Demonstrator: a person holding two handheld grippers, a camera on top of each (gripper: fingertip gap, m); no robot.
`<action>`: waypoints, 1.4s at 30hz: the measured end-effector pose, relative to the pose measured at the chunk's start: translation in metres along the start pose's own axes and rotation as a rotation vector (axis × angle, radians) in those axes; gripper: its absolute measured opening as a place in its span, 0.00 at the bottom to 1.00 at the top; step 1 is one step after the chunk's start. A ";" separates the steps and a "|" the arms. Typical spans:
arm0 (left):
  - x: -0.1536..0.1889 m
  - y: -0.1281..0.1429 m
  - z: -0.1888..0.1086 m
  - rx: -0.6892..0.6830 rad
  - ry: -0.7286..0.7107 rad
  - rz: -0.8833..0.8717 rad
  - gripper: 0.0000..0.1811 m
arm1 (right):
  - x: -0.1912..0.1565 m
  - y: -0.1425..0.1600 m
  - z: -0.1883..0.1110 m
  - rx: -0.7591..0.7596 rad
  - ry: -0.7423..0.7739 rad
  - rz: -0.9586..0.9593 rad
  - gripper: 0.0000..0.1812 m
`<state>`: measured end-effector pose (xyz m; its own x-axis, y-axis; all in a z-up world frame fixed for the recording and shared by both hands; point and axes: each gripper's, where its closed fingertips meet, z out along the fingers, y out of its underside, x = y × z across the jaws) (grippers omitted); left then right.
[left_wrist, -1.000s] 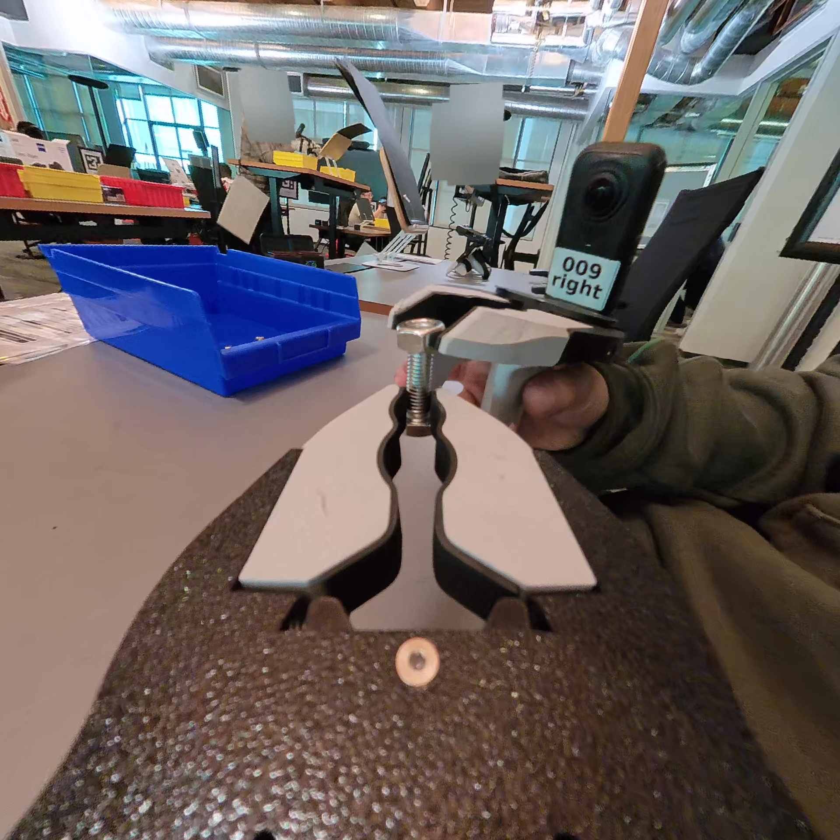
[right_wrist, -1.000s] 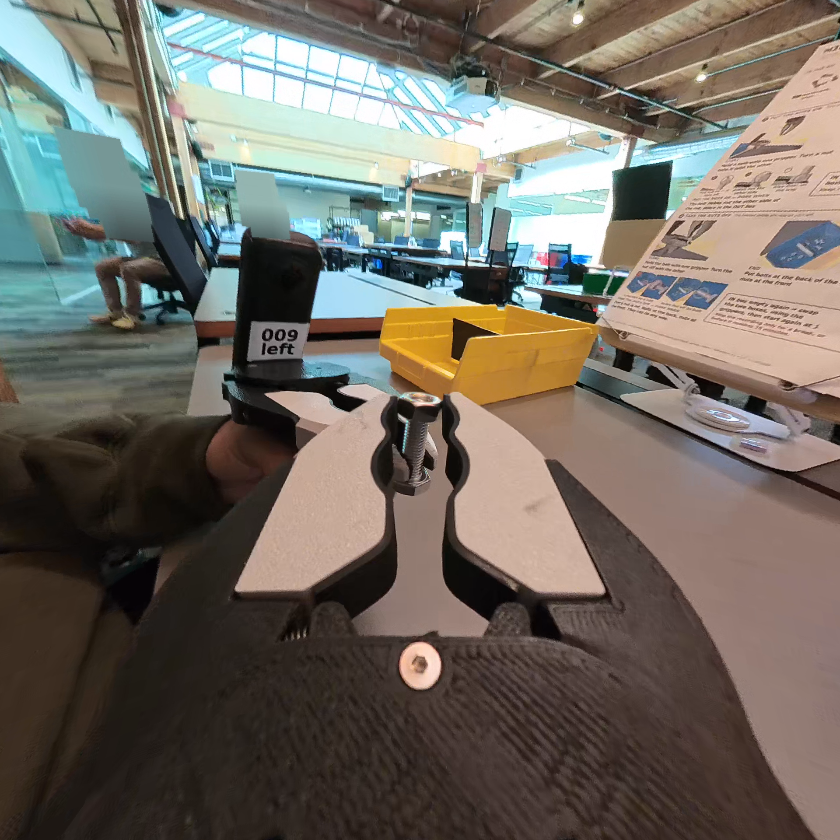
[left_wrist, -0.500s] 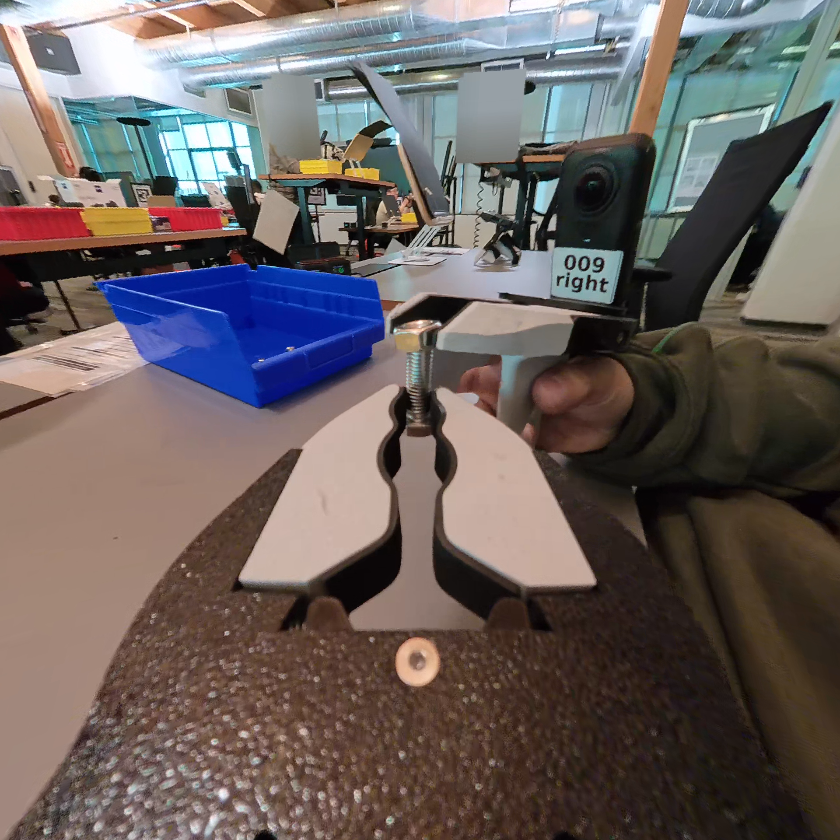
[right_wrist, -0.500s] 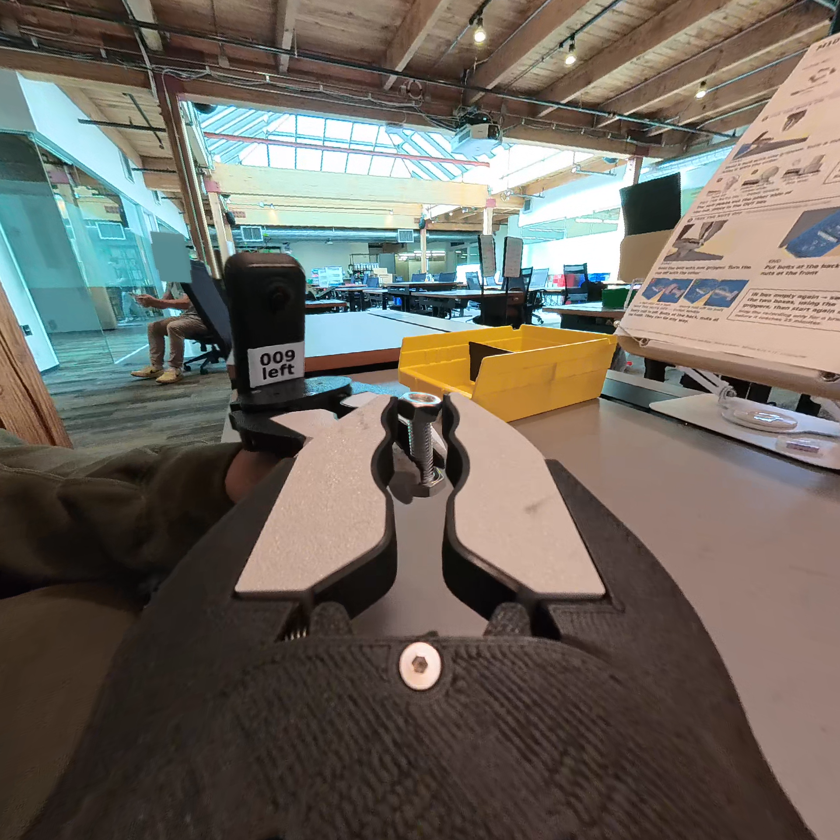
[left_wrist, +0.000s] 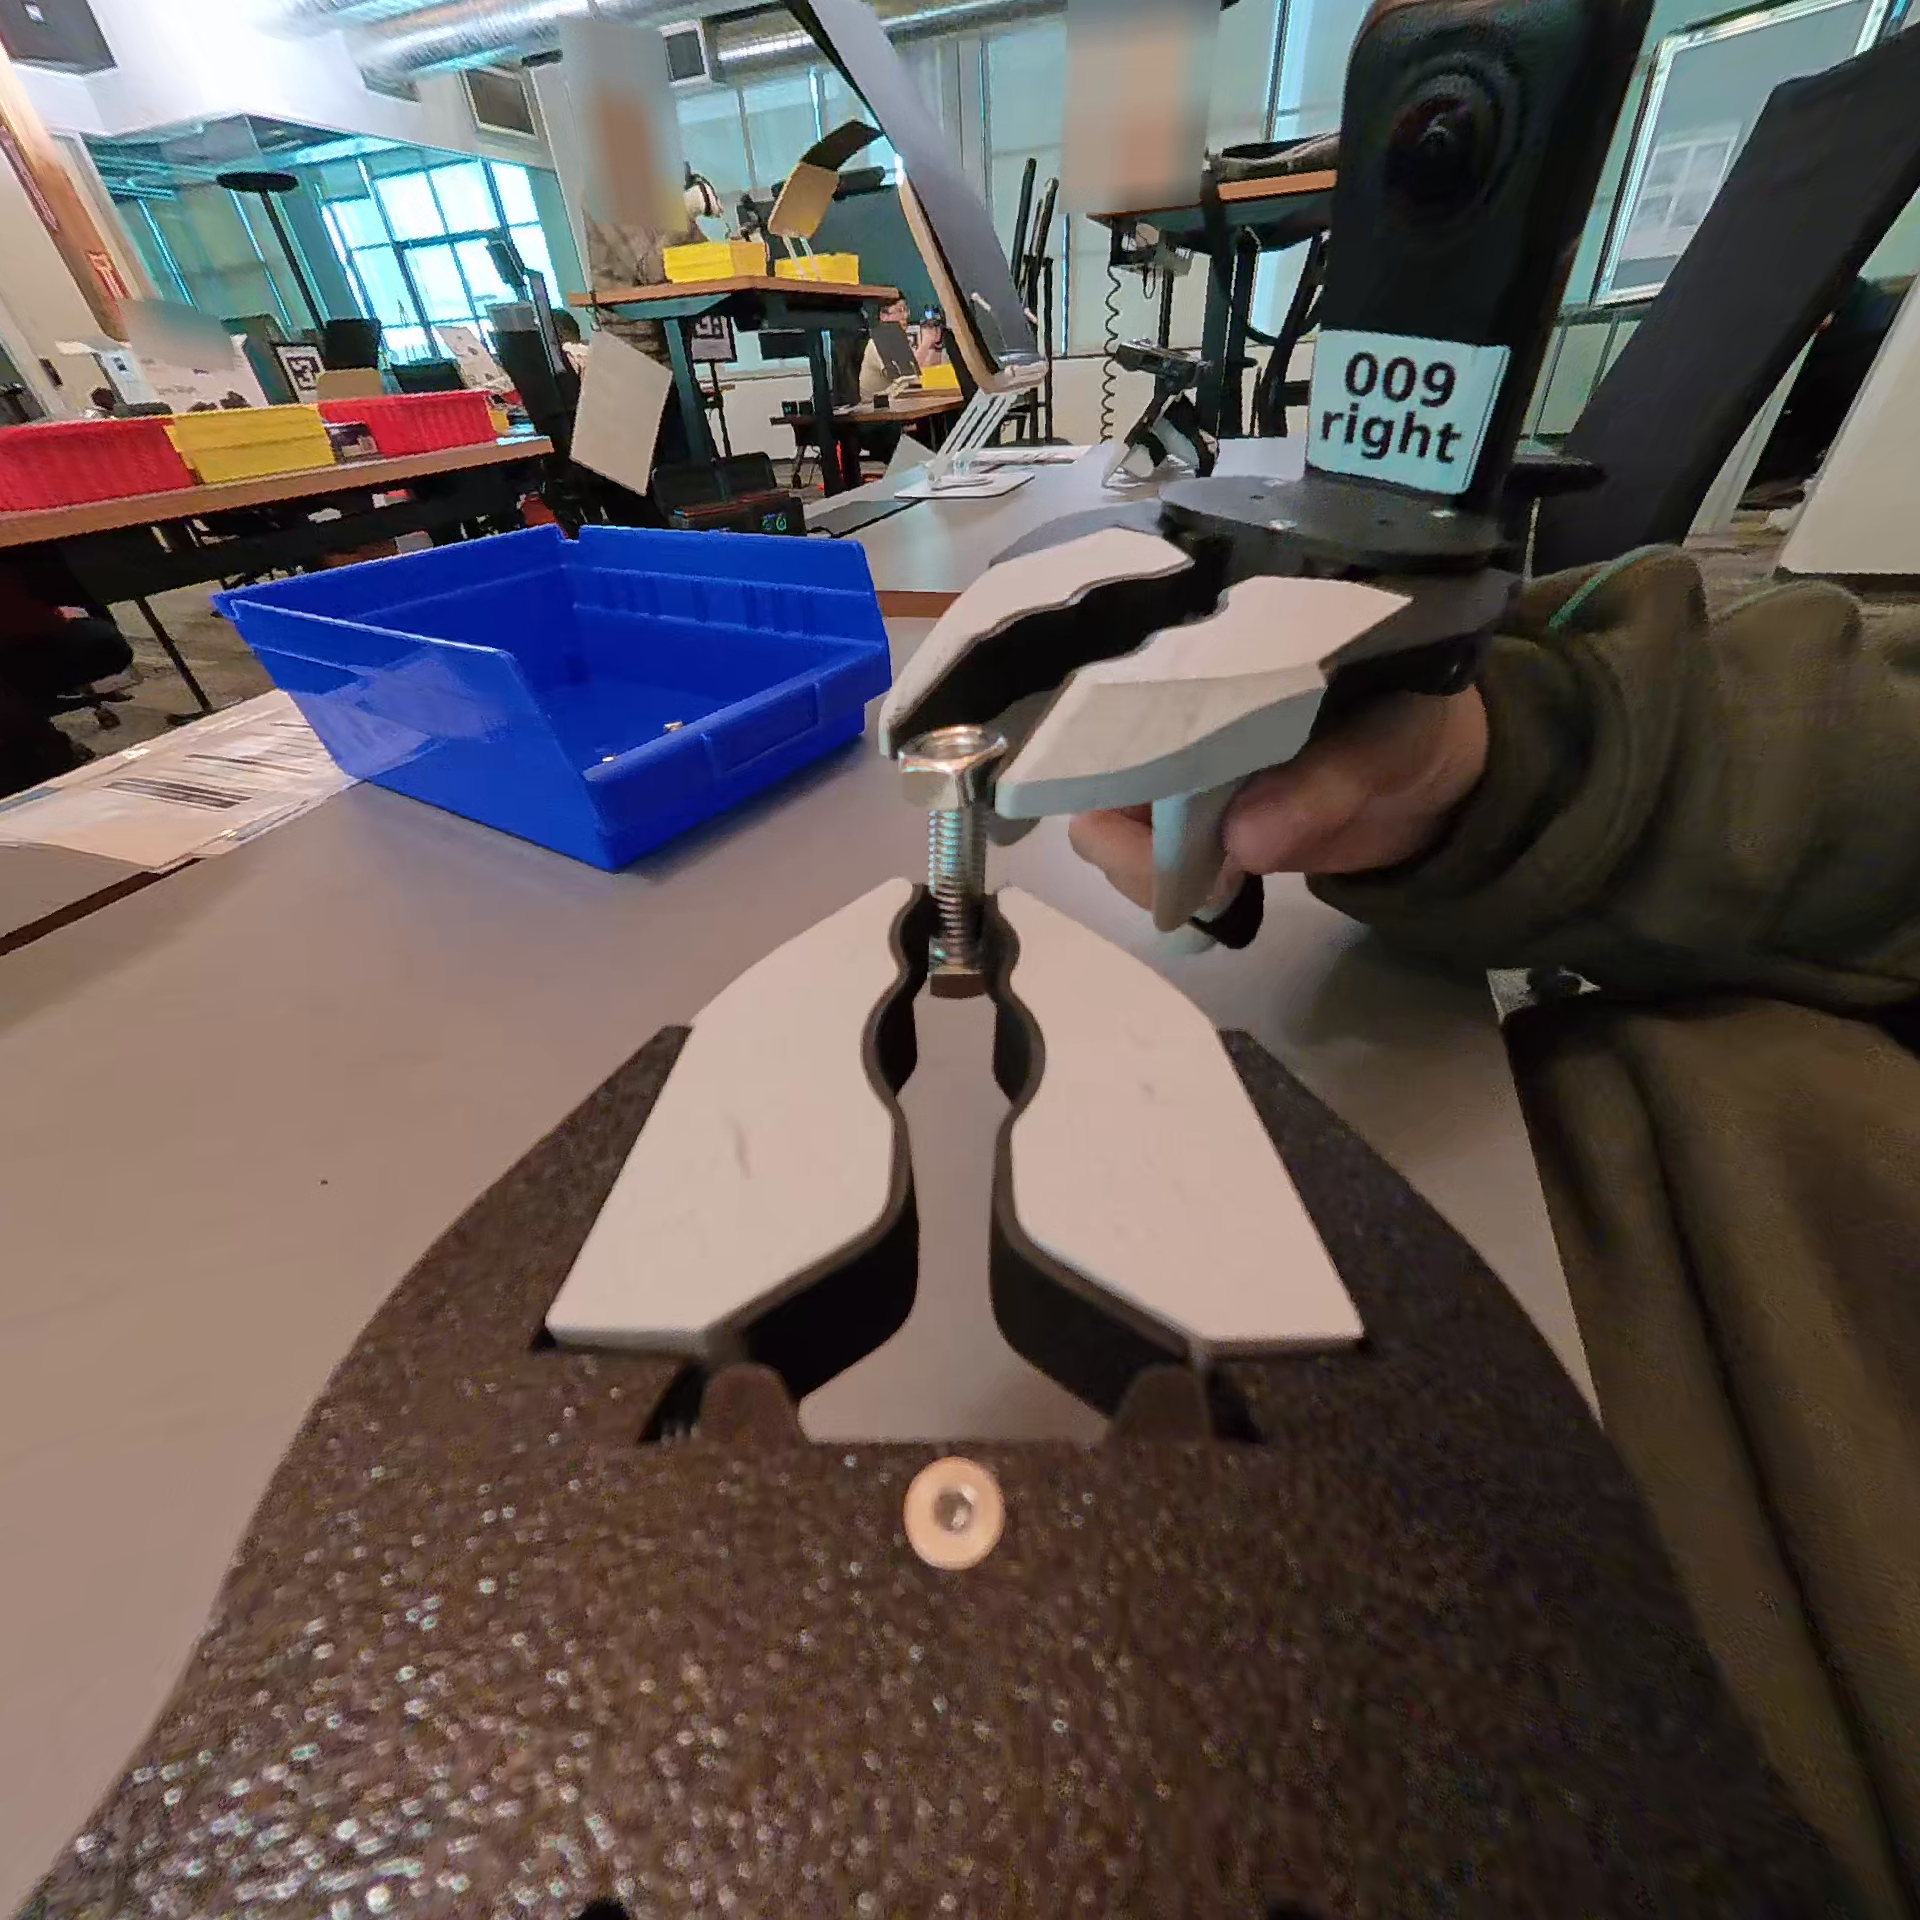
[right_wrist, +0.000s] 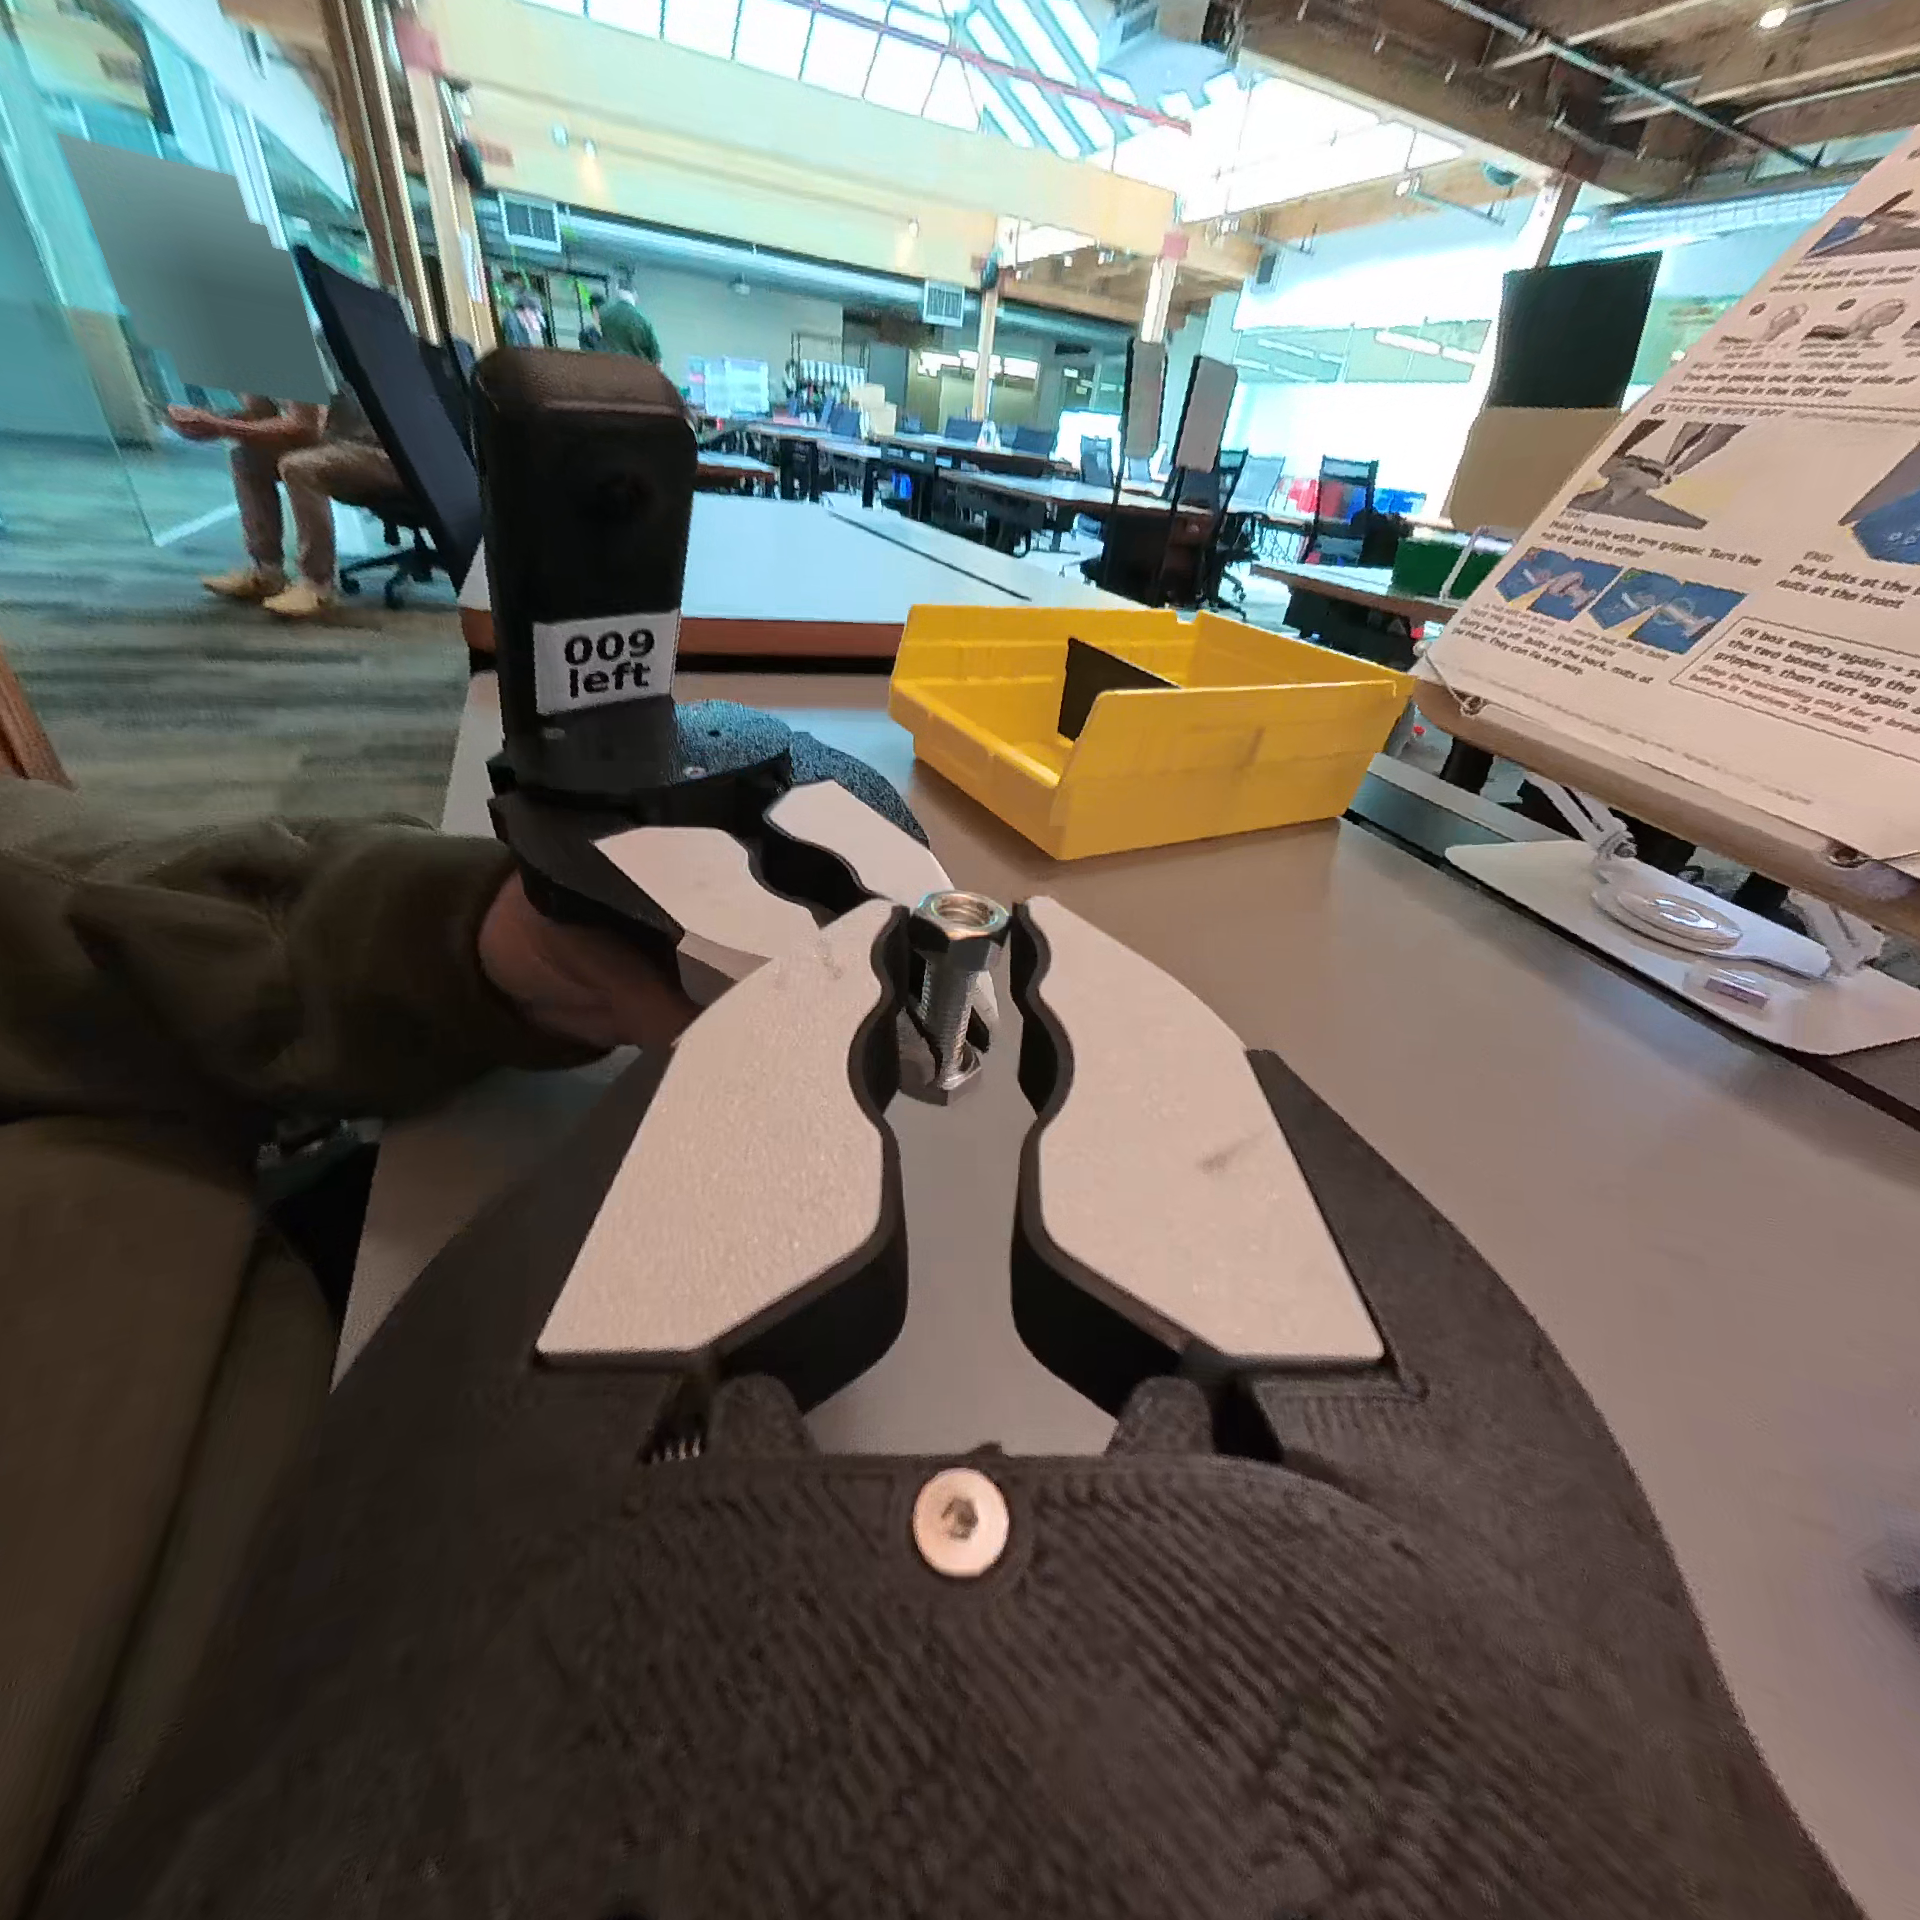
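Observation:
A steel bolt (left_wrist: 954, 868) stands upright above the grey table (left_wrist: 312, 1039). My left gripper (left_wrist: 956, 951) is shut on its lower end. My right gripper (right_wrist: 958, 940) is shut on the hex nut (right_wrist: 959, 923) at the bolt's top end, and the threaded shaft (right_wrist: 948, 1003) runs down from it. In the left wrist view the right gripper (left_wrist: 951, 767) comes in from the right, held by a hand in an olive sleeve (left_wrist: 1662, 769). In the right wrist view the left gripper's fingers (right_wrist: 707, 899) reach in from the left, below my own.
A blue bin (left_wrist: 488, 717) holding a few small parts stands on the table at the far left of the left wrist view, with printed papers (left_wrist: 177, 779) beside it. A yellow bin (right_wrist: 1132, 748) and an instruction sheet on a stand (right_wrist: 1714, 582) stand beyond the right gripper.
The right gripper has swung round the bolt with the nut in its grip; its fingers now point more towards the left camera. Both grippers stay shut and both views have tilted down.

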<state>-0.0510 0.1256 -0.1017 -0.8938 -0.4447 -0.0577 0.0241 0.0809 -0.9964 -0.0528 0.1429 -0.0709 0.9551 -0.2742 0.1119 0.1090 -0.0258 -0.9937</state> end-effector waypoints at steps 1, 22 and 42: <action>0.000 0.000 0.000 0.001 0.001 -0.002 0.05 | 0.000 0.000 0.000 -0.009 0.002 -0.011 0.10; 0.006 -0.021 -0.006 0.172 0.048 -0.069 0.05 | -0.004 -0.020 -0.001 0.266 -0.037 0.205 0.10; 0.005 -0.016 -0.004 0.090 -0.004 0.069 0.05 | -0.001 -0.016 -0.005 0.173 -0.023 0.107 0.15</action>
<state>-0.0578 0.1258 -0.0854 -0.8868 -0.4444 -0.1265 0.1259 0.0310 -0.9916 -0.0574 0.1388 -0.0549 0.9697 -0.2443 0.0082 0.0507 0.1680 -0.9845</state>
